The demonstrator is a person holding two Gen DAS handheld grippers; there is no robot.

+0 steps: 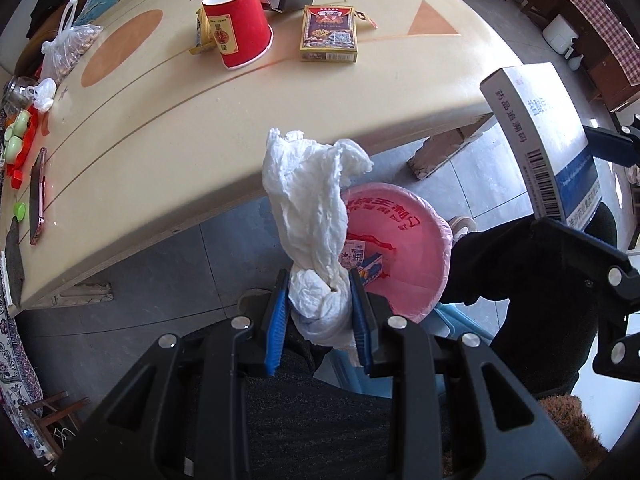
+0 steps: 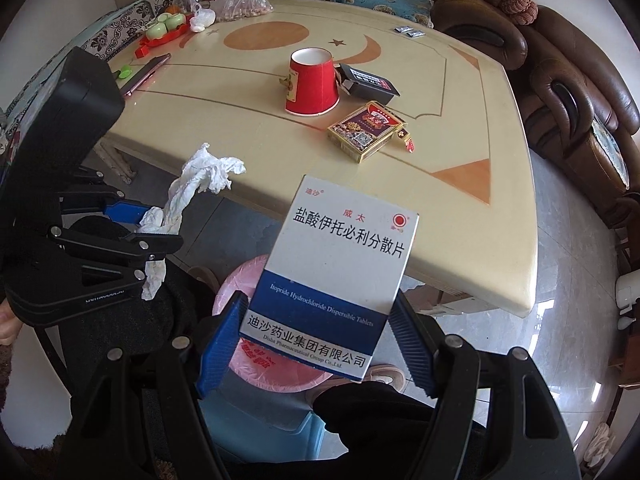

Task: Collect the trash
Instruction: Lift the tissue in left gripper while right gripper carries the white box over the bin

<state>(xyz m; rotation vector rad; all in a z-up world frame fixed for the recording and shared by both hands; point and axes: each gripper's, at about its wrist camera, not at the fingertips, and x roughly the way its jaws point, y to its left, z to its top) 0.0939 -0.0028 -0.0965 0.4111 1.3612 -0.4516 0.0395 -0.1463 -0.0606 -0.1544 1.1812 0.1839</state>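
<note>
Left wrist view: left gripper (image 1: 319, 312) clamped on crumpled tissue (image 1: 312, 216) above pink-lined bin (image 1: 416, 248); right gripper (image 2: 320, 344) clamped on medicine box (image 2: 336, 272).

Each gripper, the left gripper (image 1: 320, 316) and the right gripper (image 2: 316, 344), consisted of black moulded arms with triangular cut-outs, fastened by round silver screws near the finger roots. Ribbed blue pads (image 2: 218, 346) lined the inner finger faces. Dark trousers covered the person's legs behind the fingers.
</note>
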